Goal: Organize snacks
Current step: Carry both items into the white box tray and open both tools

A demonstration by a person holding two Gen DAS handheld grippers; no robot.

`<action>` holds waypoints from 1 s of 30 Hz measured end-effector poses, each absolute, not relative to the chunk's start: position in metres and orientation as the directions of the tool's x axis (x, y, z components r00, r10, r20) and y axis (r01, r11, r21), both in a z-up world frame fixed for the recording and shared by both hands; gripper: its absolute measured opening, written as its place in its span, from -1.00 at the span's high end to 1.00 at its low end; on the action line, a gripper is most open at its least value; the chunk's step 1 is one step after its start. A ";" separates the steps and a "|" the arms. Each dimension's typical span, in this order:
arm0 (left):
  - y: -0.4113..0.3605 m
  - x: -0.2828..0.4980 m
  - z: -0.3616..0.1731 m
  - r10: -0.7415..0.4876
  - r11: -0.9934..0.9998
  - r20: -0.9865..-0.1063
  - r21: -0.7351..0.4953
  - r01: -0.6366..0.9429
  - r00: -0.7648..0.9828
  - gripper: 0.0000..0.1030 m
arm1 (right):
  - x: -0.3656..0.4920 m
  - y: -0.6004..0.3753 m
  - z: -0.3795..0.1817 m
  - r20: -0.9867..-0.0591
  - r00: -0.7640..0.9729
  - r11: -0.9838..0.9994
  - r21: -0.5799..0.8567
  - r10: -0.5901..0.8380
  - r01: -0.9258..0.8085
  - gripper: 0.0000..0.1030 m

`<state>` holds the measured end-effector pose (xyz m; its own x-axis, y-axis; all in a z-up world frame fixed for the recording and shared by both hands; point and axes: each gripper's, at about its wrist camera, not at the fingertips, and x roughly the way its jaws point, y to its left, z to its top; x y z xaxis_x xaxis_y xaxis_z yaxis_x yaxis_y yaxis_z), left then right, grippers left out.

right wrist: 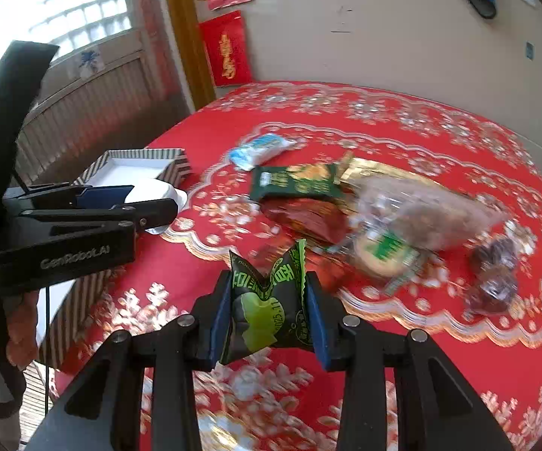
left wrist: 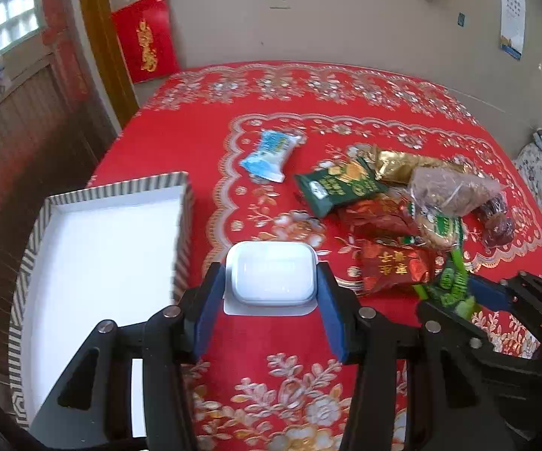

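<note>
Left catch: my left gripper [left wrist: 271,293] clamps a white cup [left wrist: 271,272] by its sides, above the red cloth [left wrist: 180,139].
Right catch: my right gripper [right wrist: 267,314] pinches a green packet [right wrist: 263,300], crumpled.
Box: the striped box [left wrist: 184,191] sits left of the cup, open.
Pile: other snacks [left wrist: 402,203] lie beyond.

"GenRobot.AI" on left tool [right wrist: 165,206] body; "25.11" on green snack packet [right wrist: 267,300].
</note>
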<state>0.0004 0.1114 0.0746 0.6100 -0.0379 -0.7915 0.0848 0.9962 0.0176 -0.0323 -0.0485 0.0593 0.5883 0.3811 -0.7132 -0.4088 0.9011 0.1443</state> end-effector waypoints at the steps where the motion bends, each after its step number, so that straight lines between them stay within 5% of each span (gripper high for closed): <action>1: 0.117 0.000 0.076 -0.032 0.997 -0.791 0.019 0.077 0.611 0.02 | -0.029 -0.041 0.059 -0.714 0.581 0.895 0.150 0.392 -0.420 0.28; 30: 0.280 0.036 0.072 0.083 0.984 -0.832 -0.018 -0.176 0.548 0.02 | 0.028 0.124 0.077 -0.715 0.496 0.772 0.095 0.492 -0.629 0.27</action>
<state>0.0359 0.2801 0.0717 0.5482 0.0830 -0.8322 -0.1757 0.9843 -0.0176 0.0275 0.1236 0.0768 0.4963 0.4923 -0.7151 -0.6287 0.7718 0.0951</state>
